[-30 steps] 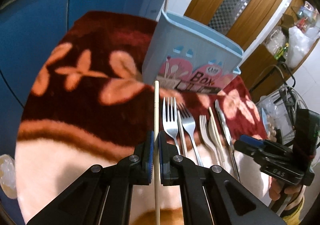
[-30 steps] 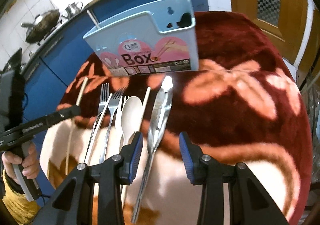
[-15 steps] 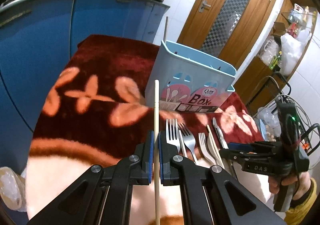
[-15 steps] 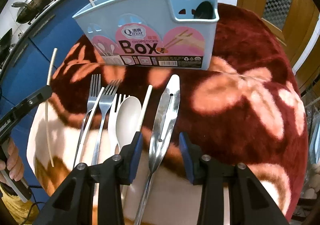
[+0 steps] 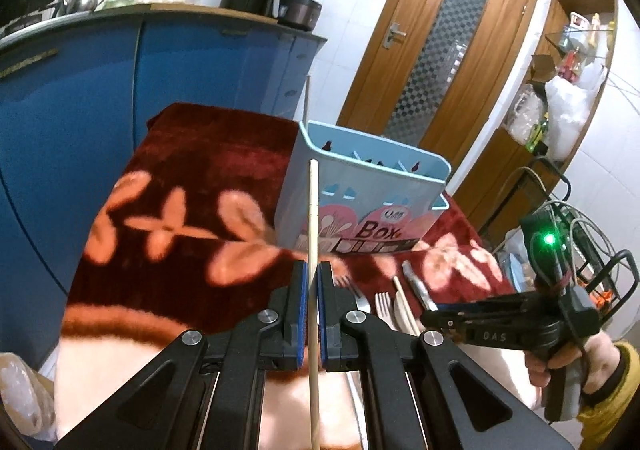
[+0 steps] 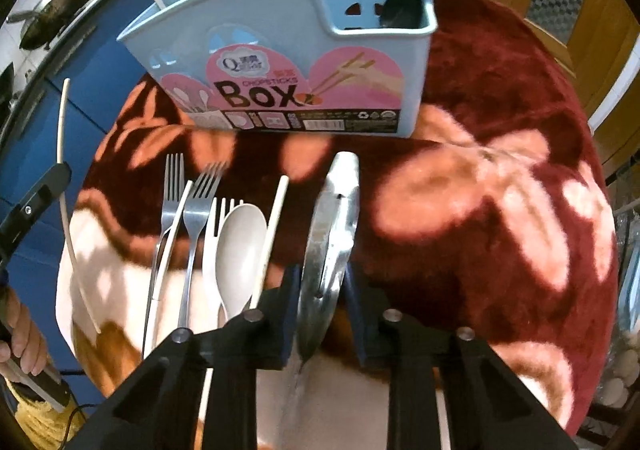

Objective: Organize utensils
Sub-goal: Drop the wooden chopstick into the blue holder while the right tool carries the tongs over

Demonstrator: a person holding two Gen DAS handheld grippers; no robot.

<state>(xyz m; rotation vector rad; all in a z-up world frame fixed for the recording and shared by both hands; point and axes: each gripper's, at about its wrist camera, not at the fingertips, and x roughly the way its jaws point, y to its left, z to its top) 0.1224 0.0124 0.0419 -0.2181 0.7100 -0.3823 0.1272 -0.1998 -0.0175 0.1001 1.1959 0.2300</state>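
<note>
My left gripper (image 5: 313,270) is shut on a pale chopstick (image 5: 313,209) and holds it lifted, pointing toward the light-blue utensil box (image 5: 360,189). The chopstick also shows at the left of the right wrist view (image 6: 62,153). My right gripper (image 6: 322,282) has its jaws on either side of metal tongs (image 6: 330,230) that lie on the blanket; a gap shows on the right side. Beside the tongs lie forks (image 6: 198,201), a cream spoon (image 6: 240,242) and another chopstick (image 6: 272,226). The box (image 6: 288,49) holds one chopstick and a dark utensil.
The utensils lie on a red-and-cream flowered blanket (image 6: 500,209) over the table. A blue kitchen counter (image 5: 80,89) stands behind and left. A wooden door (image 5: 440,49) and a wire rack (image 5: 592,258) are to the right.
My left gripper has lifted the chopstick off the blanket and risen. My right gripper has moved forward and down, its jaws narrowing around the tongs.
</note>
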